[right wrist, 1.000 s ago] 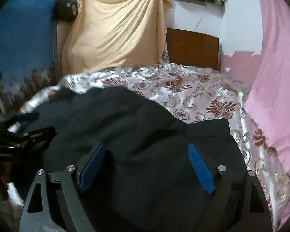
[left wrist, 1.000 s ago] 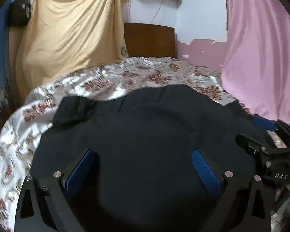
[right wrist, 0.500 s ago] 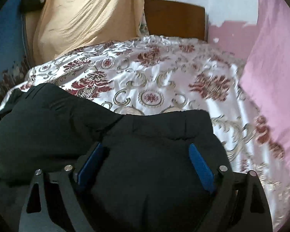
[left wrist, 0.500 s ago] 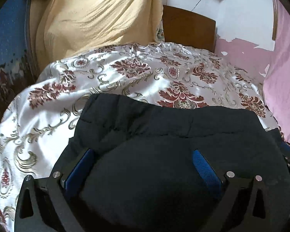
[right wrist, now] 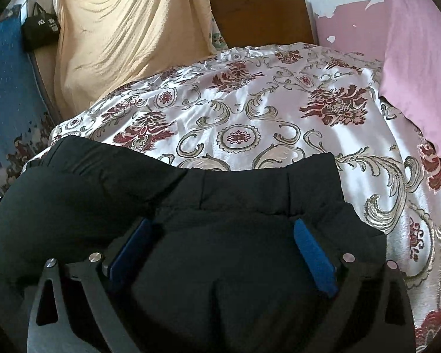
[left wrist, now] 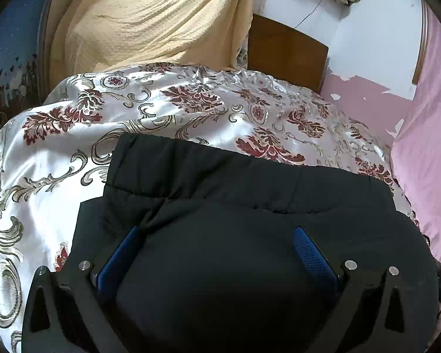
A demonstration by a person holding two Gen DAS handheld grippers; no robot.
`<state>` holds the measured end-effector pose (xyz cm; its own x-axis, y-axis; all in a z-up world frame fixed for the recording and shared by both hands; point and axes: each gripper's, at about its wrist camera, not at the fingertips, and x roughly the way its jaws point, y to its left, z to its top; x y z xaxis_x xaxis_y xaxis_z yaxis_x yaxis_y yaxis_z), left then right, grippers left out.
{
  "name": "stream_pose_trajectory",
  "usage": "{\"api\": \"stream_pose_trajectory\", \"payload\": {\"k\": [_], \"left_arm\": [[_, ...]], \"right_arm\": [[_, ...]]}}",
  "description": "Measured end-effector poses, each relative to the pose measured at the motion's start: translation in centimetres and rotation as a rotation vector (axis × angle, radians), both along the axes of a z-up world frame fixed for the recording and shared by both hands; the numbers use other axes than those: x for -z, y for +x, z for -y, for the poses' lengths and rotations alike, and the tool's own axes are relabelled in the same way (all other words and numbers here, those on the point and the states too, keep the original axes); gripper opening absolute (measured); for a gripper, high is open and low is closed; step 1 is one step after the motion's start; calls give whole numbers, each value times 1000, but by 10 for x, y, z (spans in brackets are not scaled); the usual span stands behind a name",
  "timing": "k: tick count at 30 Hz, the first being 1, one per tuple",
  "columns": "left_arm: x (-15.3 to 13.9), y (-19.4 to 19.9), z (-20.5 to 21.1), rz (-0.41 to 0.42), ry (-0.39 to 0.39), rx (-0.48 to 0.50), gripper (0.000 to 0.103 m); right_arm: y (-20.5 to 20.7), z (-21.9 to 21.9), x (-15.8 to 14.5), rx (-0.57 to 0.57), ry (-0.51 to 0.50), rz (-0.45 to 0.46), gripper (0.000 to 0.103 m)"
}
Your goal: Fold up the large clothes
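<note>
both tools (left wrist: 216, 236) (right wrist: 222, 232) spread over black garment (left wrist: 250, 194).

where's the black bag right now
Only the right wrist view shows the black bag: far upper left, on a ledge against the wall, just left of the hanging yellow cloth and above the blue cloth.

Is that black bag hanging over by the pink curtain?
No, the small black bag sits at the far left beside the yellow draped cloth, while the pink curtain hangs on the right.
</note>
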<state>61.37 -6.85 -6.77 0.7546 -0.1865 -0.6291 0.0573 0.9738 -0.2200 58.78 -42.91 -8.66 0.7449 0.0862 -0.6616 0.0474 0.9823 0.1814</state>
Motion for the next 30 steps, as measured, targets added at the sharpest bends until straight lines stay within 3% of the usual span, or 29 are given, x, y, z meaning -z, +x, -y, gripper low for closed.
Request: {"api": "stream_pose_trajectory", "payload": {"k": [17,21,23,30], "left_arm": [[8,-7,-13,23,-95,20,103],[11,-13,-33,51,-219,40,103],[11,-13,-36,50,-244,46,103],[-4,-43,-64,29,-327,16,103]], "right_arm": [[-17,7,-1,19,59,96,96],[-38,21,-2,23,159,177,98],[-41,33,-2,16,228,194,98],[-63,43,-16,78,234,168,99]]}}
